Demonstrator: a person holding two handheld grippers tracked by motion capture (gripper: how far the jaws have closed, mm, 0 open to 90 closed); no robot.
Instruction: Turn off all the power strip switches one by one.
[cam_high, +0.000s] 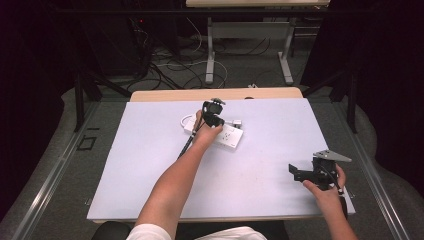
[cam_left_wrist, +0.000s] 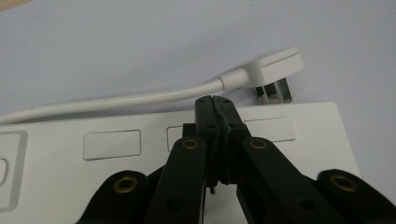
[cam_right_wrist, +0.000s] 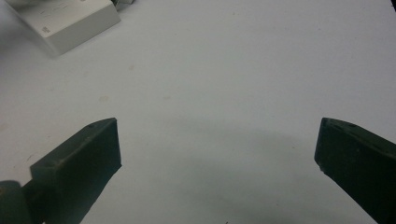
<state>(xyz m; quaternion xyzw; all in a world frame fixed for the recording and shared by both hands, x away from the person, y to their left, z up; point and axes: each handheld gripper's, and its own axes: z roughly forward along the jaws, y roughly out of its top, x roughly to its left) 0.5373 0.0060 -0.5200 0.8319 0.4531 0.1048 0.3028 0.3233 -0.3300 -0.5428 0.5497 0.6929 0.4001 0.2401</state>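
Your left gripper (cam_high: 212, 116) is out over the far middle of the surface (cam_high: 150, 150), sitting right on top of the white power strip (cam_high: 231, 136). In the left gripper view its jaws are pressed together, tips meeting just above the strip's top face (cam_left_wrist: 289, 154), with nothing between them as far as I can see. The tips sit between two of the flat rectangular socket covers (cam_left_wrist: 112, 144), close to the strip's far edge.

The strip's own white cord (cam_left_wrist: 116, 100) runs along just past that far edge and ends in a white plug (cam_left_wrist: 275, 67), which lies on the surface beside the strip's corner with its metal pins showing. Whether the plug touches the strip, I can't tell.

Your right gripper (cam_high: 306, 172) is way off at the near right corner of the surface, well apart from the strip. Its jaws are spread wide, and in the right gripper view there's only bare white surface between them. A corner of the power strip (cam_right_wrist: 70, 21) peeks in at the top left of that view.
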